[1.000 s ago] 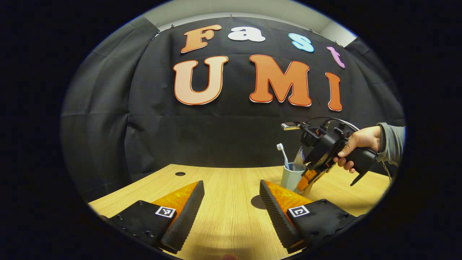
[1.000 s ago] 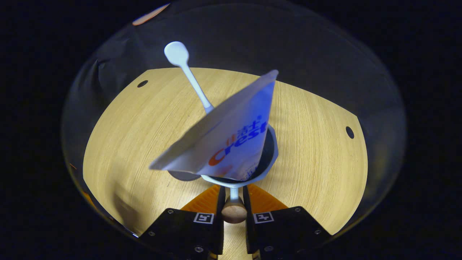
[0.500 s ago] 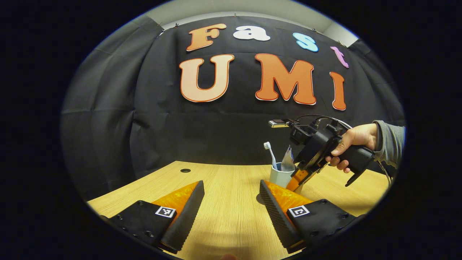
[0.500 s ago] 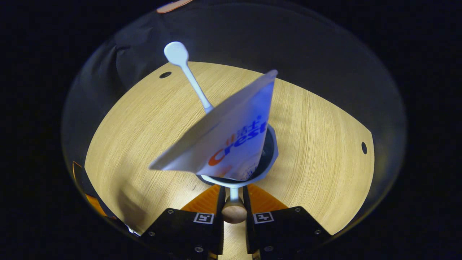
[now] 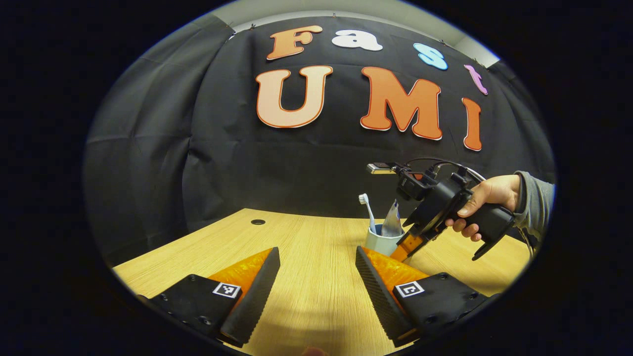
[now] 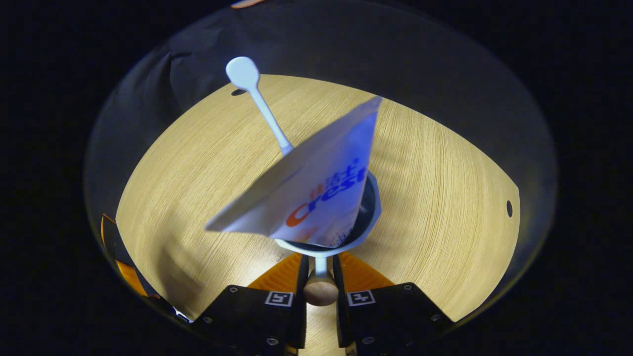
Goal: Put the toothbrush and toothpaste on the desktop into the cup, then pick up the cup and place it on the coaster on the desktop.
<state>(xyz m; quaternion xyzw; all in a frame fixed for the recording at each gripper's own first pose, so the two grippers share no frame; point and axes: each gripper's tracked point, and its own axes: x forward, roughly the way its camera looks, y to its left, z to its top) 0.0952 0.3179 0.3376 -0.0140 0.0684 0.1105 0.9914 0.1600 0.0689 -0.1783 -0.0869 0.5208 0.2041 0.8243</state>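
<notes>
holding the cup (image 6: 368, 210) by its handle, the right gripper (image 6: 320, 277) sits just behind it; toothbrush (image 6: 257, 106) and toothpaste (image 6: 316, 188) stand inside. left gripper (image 5: 316, 277), wide and empty, is well short of the cup. coaster hidden; cup appears to be over it or near.

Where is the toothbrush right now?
In the left gripper view, the toothbrush stands in the cup, left of the toothpaste, held by the right gripper.

Cup (image 5: 382, 242) with toothbrush (image 5: 367, 210) and toothpaste (image 5: 393, 223) now further left and lower in the left gripper view, right gripper (image 5: 405, 244) and hand (image 5: 487, 198) shifted with it, dark coaster no longer visible beside the cup (image 6: 368, 217) in the right gripper view
</notes>
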